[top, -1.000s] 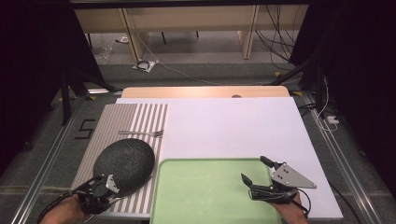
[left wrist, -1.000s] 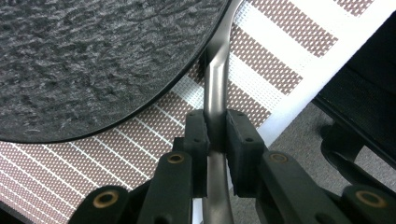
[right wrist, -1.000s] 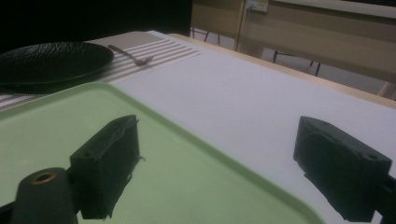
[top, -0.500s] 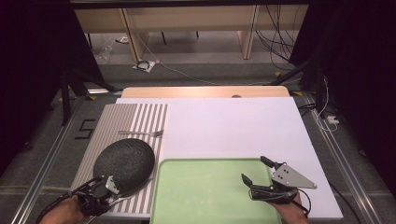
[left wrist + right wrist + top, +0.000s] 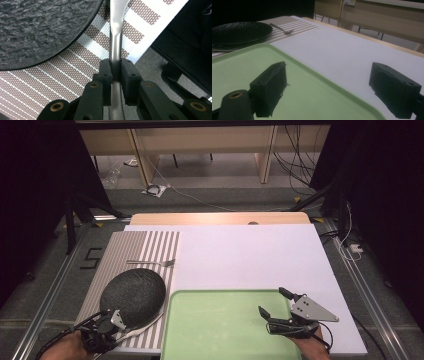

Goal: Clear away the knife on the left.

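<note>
My left gripper (image 5: 117,317) (image 5: 115,67) is at the near left corner of the table, shut on the handle of a silver metal utensil (image 5: 116,32). The utensil lies on the striped placemat (image 5: 125,250) (image 5: 62,75), right beside the rim of a black textured plate (image 5: 134,292) (image 5: 37,27); its far end is out of view. My right gripper (image 5: 270,300) (image 5: 329,82) hovers open over the right edge of the pale green tray (image 5: 220,330) (image 5: 237,67), with nothing between its jaws. A fork (image 5: 150,262) (image 5: 283,29) lies on the placemat beyond the plate (image 5: 239,31).
A white board (image 5: 250,255) covers most of the table, and a wooden edge (image 5: 220,218) shows behind it. Metal rails run along both sides of the table. Cables and furniture legs stand on the floor beyond.
</note>
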Demonstrator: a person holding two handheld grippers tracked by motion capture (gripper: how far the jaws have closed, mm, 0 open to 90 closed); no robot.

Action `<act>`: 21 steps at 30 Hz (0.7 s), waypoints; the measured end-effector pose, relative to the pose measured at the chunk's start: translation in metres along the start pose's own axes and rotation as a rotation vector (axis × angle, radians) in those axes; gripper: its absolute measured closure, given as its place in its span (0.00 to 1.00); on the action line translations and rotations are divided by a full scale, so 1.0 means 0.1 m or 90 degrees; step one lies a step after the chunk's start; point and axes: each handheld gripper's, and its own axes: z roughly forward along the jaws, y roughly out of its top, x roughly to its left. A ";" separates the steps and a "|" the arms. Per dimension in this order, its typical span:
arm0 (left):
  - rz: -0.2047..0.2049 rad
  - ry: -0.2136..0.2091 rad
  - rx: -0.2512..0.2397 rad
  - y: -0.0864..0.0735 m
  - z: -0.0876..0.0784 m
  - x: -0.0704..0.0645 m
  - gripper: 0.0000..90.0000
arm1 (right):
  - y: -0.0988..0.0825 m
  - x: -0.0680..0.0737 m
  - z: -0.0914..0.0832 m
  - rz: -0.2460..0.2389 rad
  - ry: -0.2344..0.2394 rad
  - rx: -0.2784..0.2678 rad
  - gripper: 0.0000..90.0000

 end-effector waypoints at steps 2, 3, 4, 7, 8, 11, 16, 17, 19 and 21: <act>0.001 0.001 -0.003 0.00 -0.01 -0.01 0.88 | 0.00 -0.01 0.00 0.000 -0.001 -0.001 0.17; 0.002 0.001 -0.003 0.00 -0.02 -0.01 0.88 | 0.00 -0.01 0.00 0.000 -0.001 -0.001 0.17; 0.005 0.001 -0.004 0.00 -0.03 -0.02 0.88 | 0.00 -0.01 0.00 0.000 -0.001 -0.003 0.17; 0.007 0.001 -0.008 0.01 -0.06 -0.04 0.88 | 0.00 -0.01 -0.01 -0.001 -0.003 0.001 0.17; 0.011 0.004 -0.011 0.01 -0.08 -0.06 0.88 | 0.00 -0.01 -0.01 -0.001 -0.004 0.001 0.17; 0.013 0.006 -0.020 0.03 -0.12 -0.09 0.88 | 0.00 -0.01 -0.01 -0.001 -0.004 0.001 0.17; 0.019 0.008 -0.054 0.12 -0.17 -0.15 0.88 | 0.00 -0.01 -0.01 -0.001 -0.004 -0.001 0.17; 0.019 0.008 -0.054 0.12 -0.17 -0.15 0.88 | 0.00 -0.01 -0.01 -0.001 -0.004 -0.001 0.17; 0.018 0.013 -0.065 0.16 -0.18 -0.18 0.88 | 0.00 -0.01 -0.01 -0.002 -0.004 -0.002 0.17; 0.009 0.017 -0.087 0.24 -0.19 -0.21 0.88 | 0.00 -0.01 -0.01 -0.001 -0.004 -0.002 0.17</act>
